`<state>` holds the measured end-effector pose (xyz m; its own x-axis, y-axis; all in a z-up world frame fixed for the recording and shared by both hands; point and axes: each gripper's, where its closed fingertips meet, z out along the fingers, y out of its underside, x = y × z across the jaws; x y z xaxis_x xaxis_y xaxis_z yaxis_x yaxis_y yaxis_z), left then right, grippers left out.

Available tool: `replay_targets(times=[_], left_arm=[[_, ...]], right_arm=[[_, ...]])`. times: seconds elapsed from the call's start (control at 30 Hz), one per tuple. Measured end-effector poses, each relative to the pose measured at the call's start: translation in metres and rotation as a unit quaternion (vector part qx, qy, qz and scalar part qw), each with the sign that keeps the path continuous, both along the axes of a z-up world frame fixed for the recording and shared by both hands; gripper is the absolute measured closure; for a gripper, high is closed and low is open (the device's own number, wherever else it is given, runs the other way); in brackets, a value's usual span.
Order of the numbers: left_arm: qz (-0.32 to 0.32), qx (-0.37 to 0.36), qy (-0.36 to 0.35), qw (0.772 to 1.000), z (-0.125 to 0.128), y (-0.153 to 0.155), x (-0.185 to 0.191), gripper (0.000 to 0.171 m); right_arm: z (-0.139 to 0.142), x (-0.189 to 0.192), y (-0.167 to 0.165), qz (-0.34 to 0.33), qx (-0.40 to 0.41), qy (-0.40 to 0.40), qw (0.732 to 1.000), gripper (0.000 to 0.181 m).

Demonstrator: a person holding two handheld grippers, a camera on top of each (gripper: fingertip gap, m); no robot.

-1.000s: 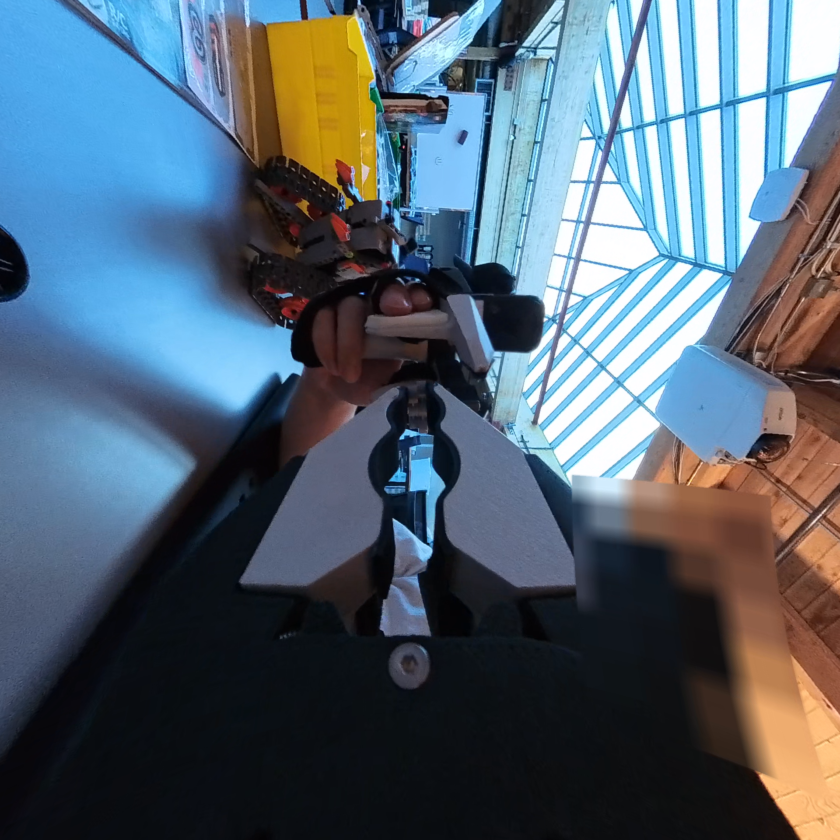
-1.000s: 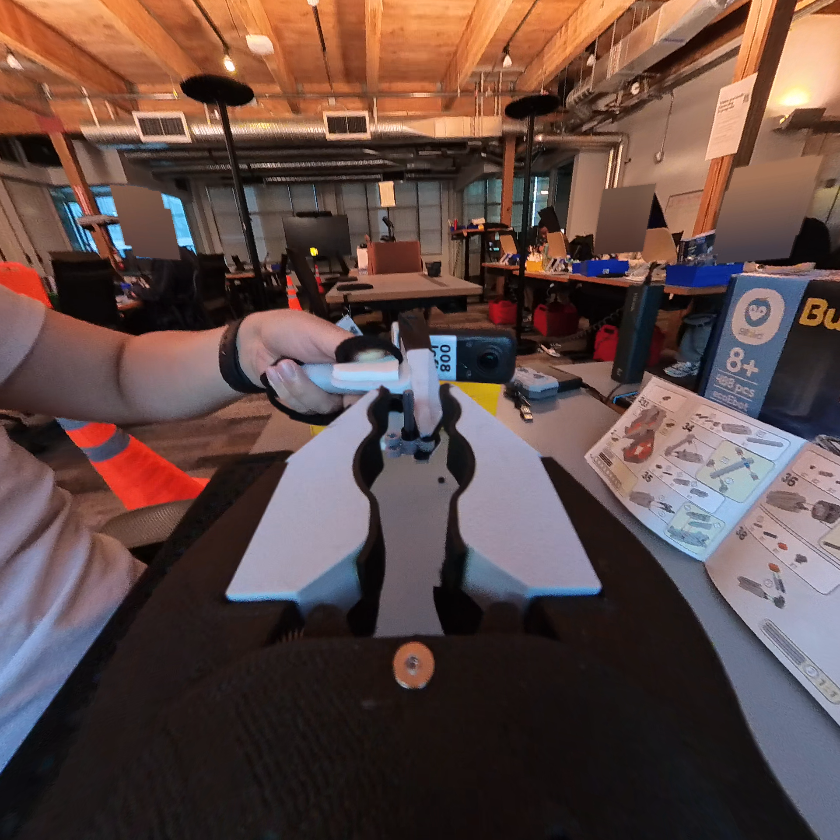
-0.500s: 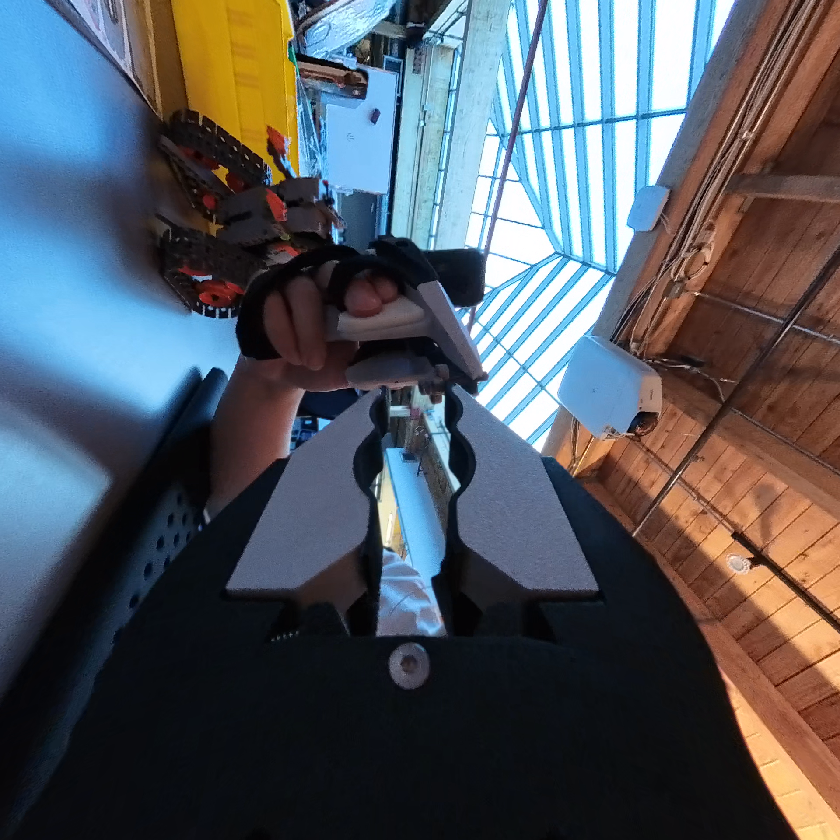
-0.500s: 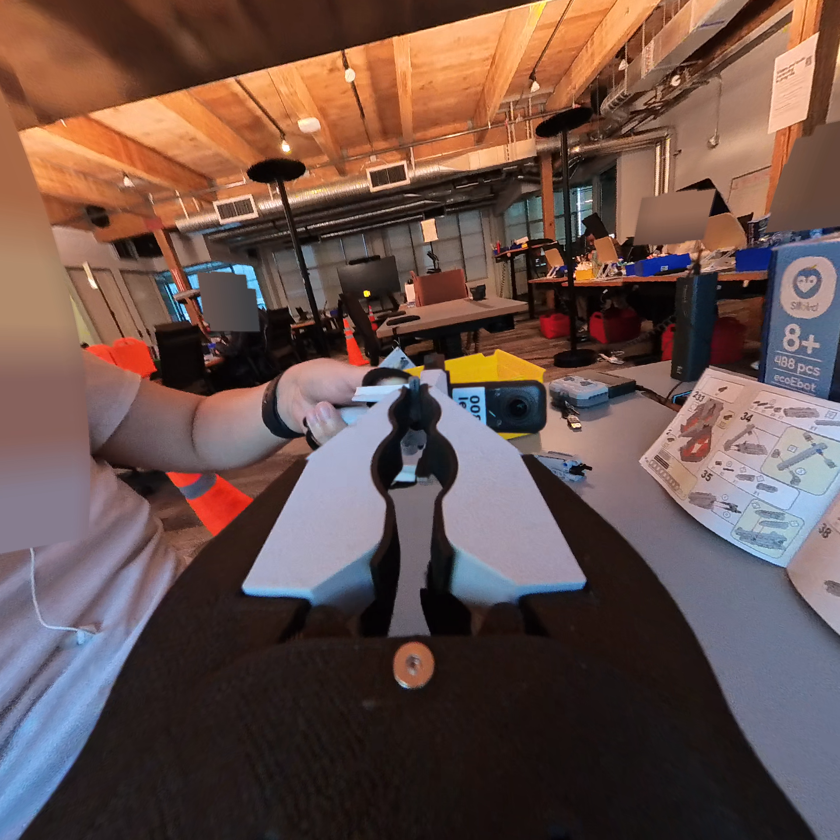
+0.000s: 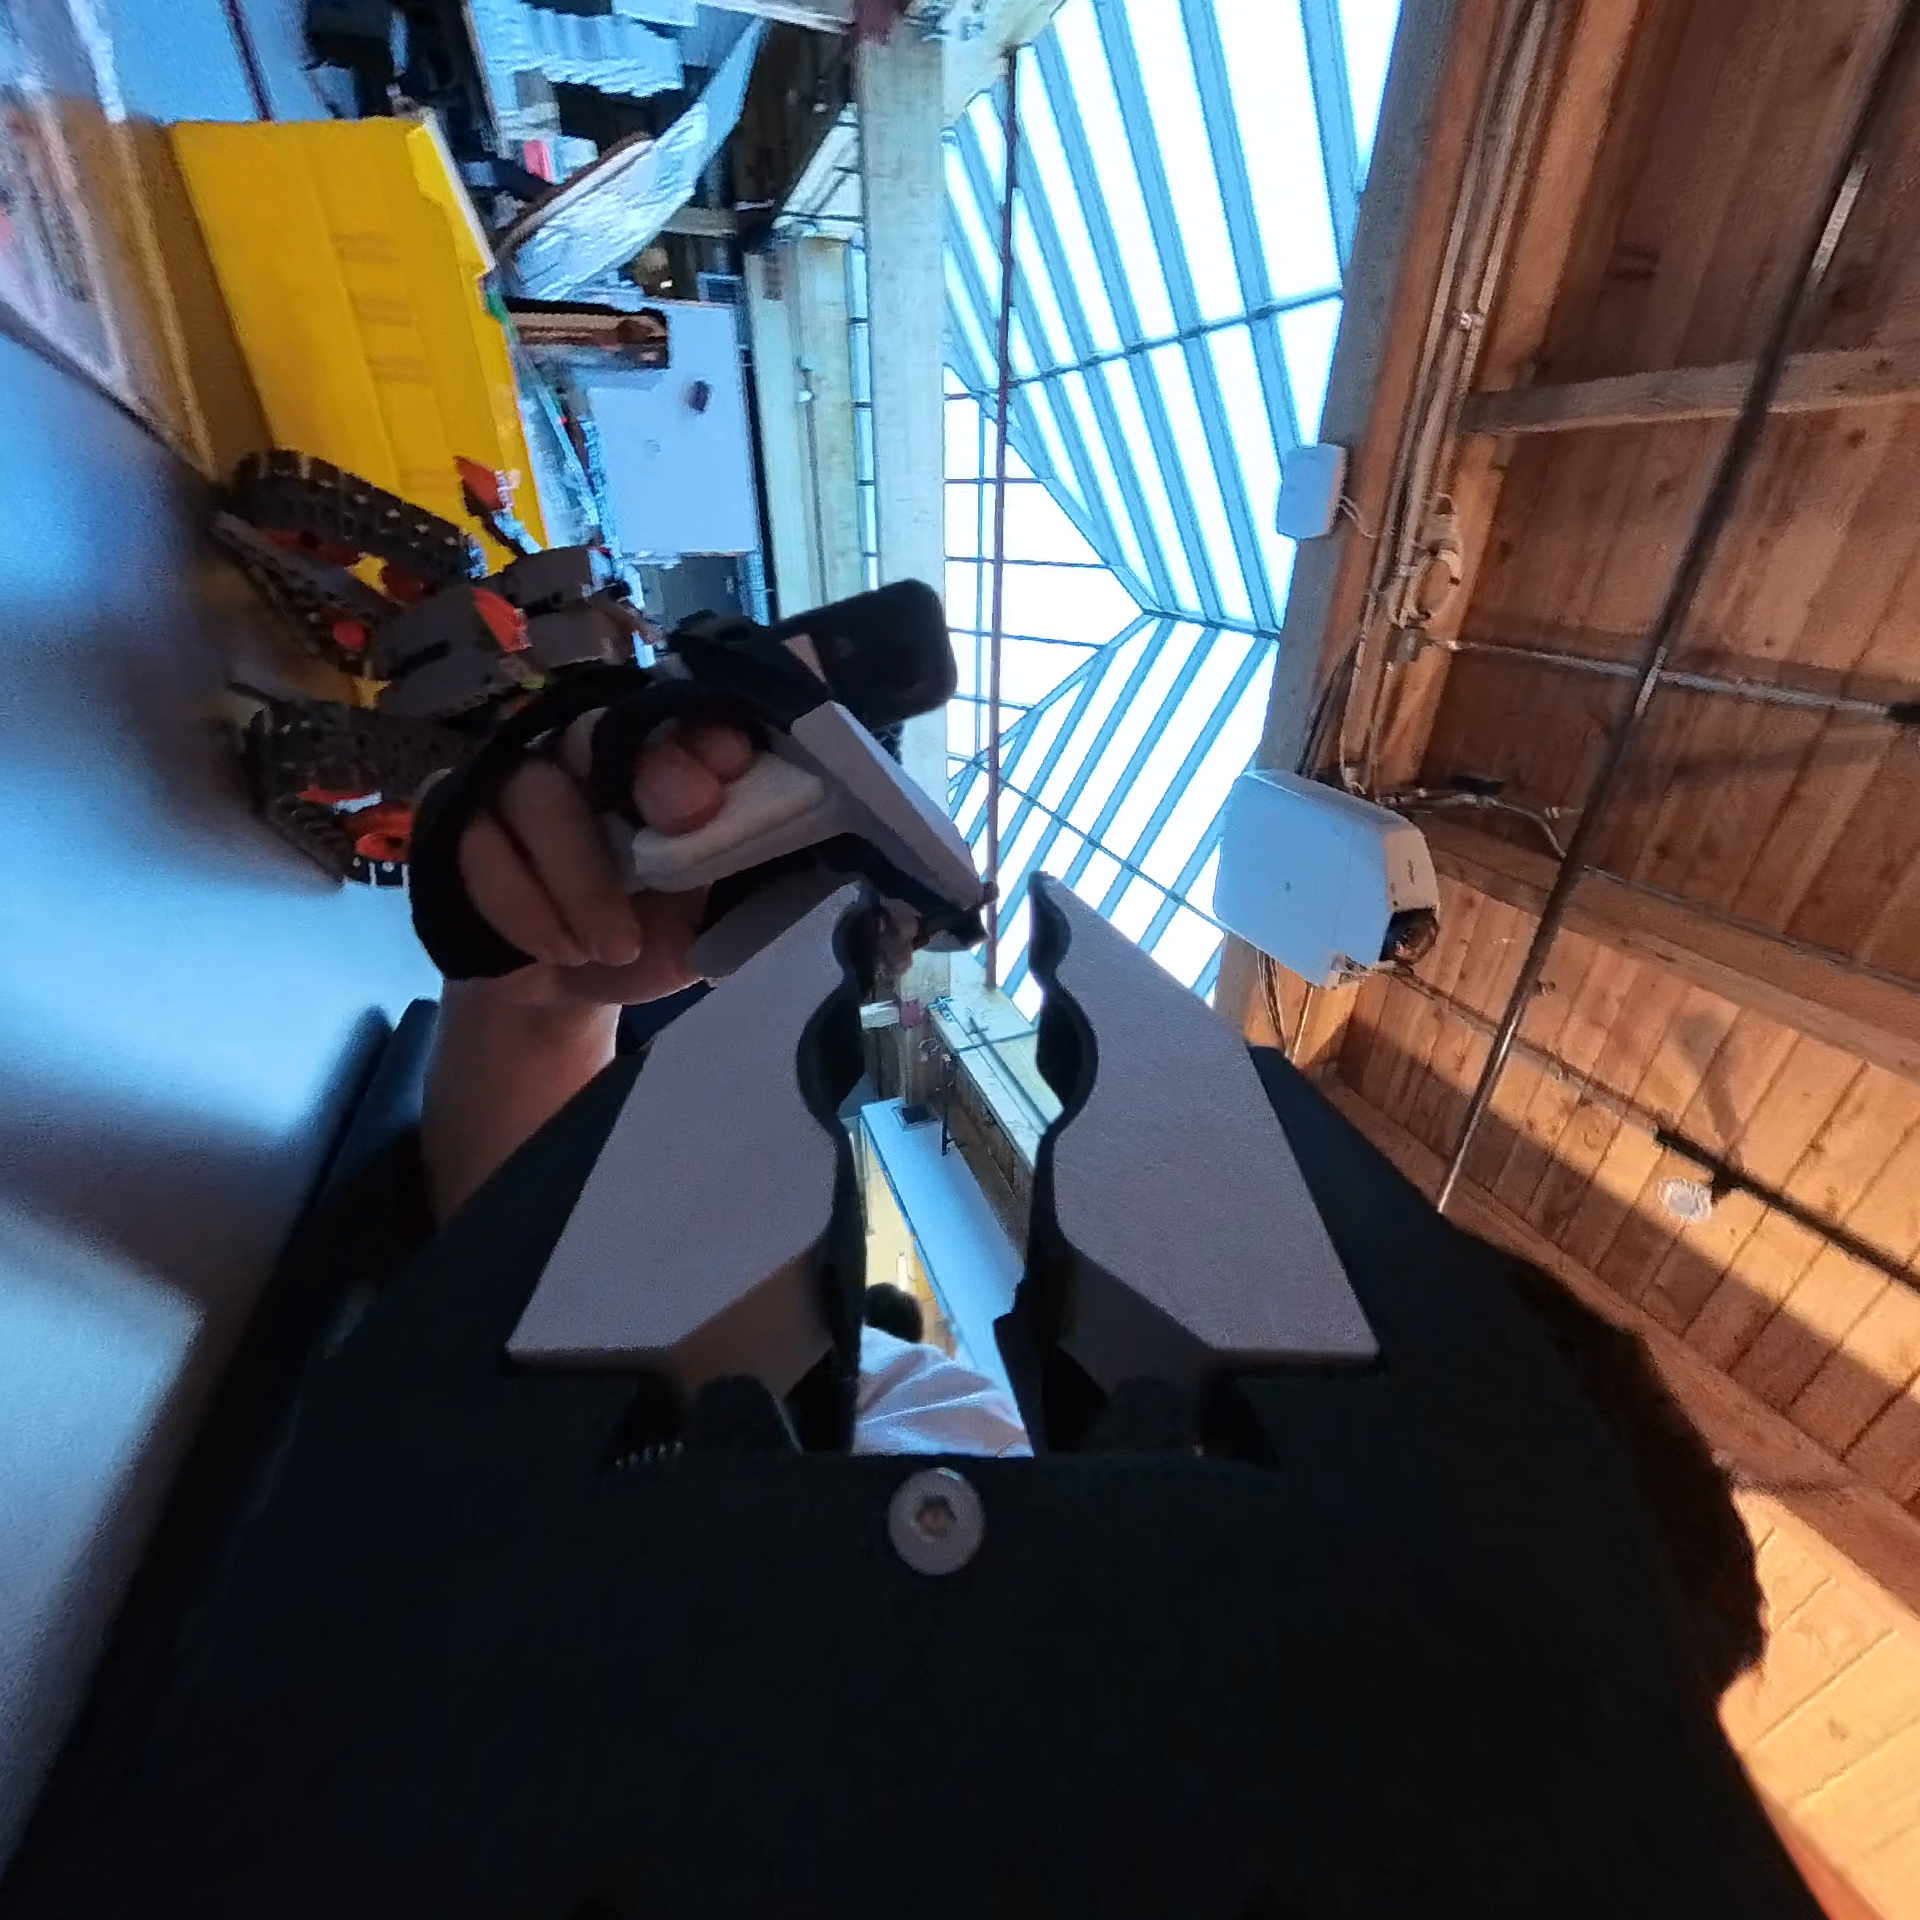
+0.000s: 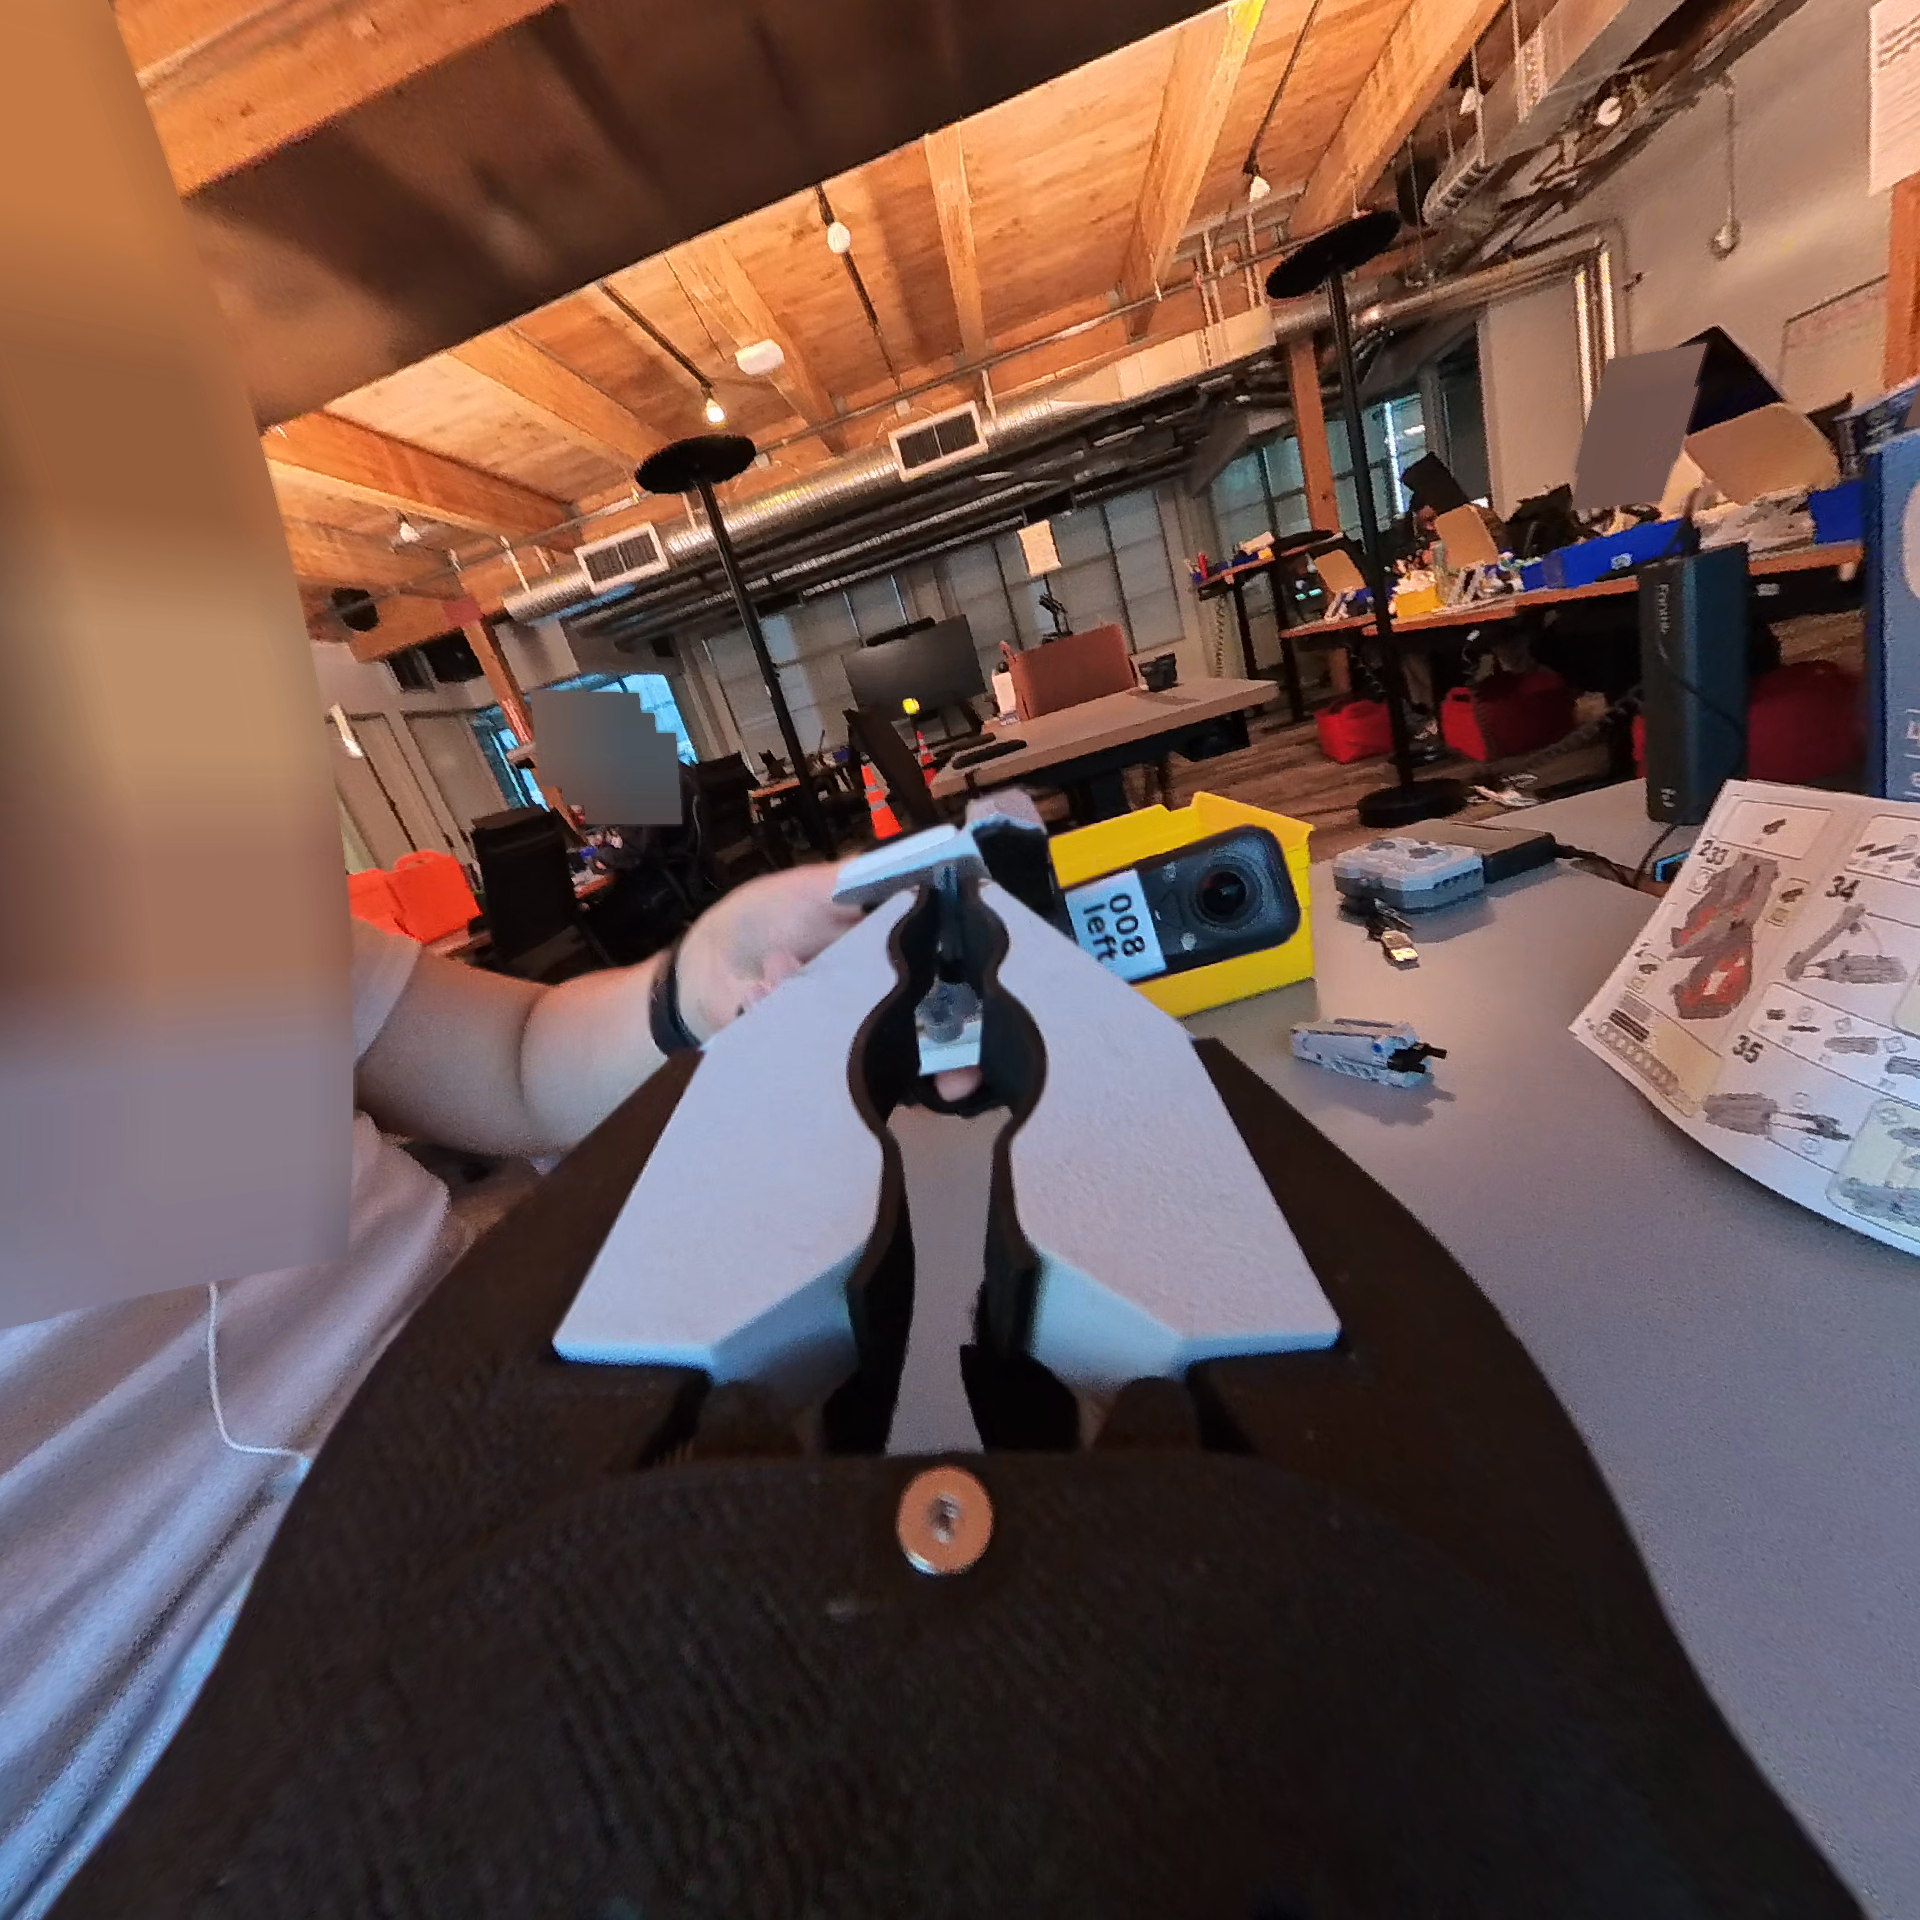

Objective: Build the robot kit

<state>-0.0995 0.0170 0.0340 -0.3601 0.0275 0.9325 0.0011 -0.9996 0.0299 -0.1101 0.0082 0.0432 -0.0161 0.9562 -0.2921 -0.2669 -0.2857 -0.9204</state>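
My left gripper is open and empty, rolled on its side, with its fingertips on either side of the right gripper's tips. My right gripper is shut on a small grey and black toy-brick part, held in the air above the grey table. In the left wrist view the right gripper is held by a hand, with the dark part at its tips. In the right wrist view the left gripper sits just beyond my fingertips, its fingers apart.
A tracked black and red toy vehicle stands by a yellow bin, also seen in the right wrist view. A small grey brick assembly, a grey hub and an open instruction booklet lie on the table.
The left gripper was shut on the small part and has opened wide. The right gripper closed on the part and holds it now. Both grippers tilted and shifted slightly.
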Motion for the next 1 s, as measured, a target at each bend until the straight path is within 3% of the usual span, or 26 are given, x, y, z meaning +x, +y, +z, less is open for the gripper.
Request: replay_targets(times=[0.17, 0.33, 0.63, 0.87, 1.0], left_arm=[[0.029, 0.103, -0.014, 0.994, -0.003, -0.003, -0.002, 0.147], [0.047, 0.138, -0.028, 0.989, 0.001, -0.006, -0.002, 0.147], [0.091, 0.228, 0.015, 0.969, -0.004, -0.007, -0.004, 0.154], [0.138, 0.314, 0.066, 0.937, -0.009, -0.007, -0.013, 0.153], [0.191, 0.402, 0.14, 0.885, -0.014, -0.007, -0.018, 0.147]], right_arm=[[0.005, 0.003, 0.001, 0.017, -0.029, 0.031, 0.999, 0.179], [-0.001, 0.0, 0.003, 0.013, -0.032, 0.017, 0.999, 0.179], [-0.002, -0.003, 0.005, 0.011, -0.047, 0.02, 0.999, 0.179], [-0.003, -0.001, 0.009, -0.001, -0.057, 0.022, 0.998, 0.179], [0.0, -0.001, 0.006, 0.007, -0.057, 0.03, 0.998, 0.179]])
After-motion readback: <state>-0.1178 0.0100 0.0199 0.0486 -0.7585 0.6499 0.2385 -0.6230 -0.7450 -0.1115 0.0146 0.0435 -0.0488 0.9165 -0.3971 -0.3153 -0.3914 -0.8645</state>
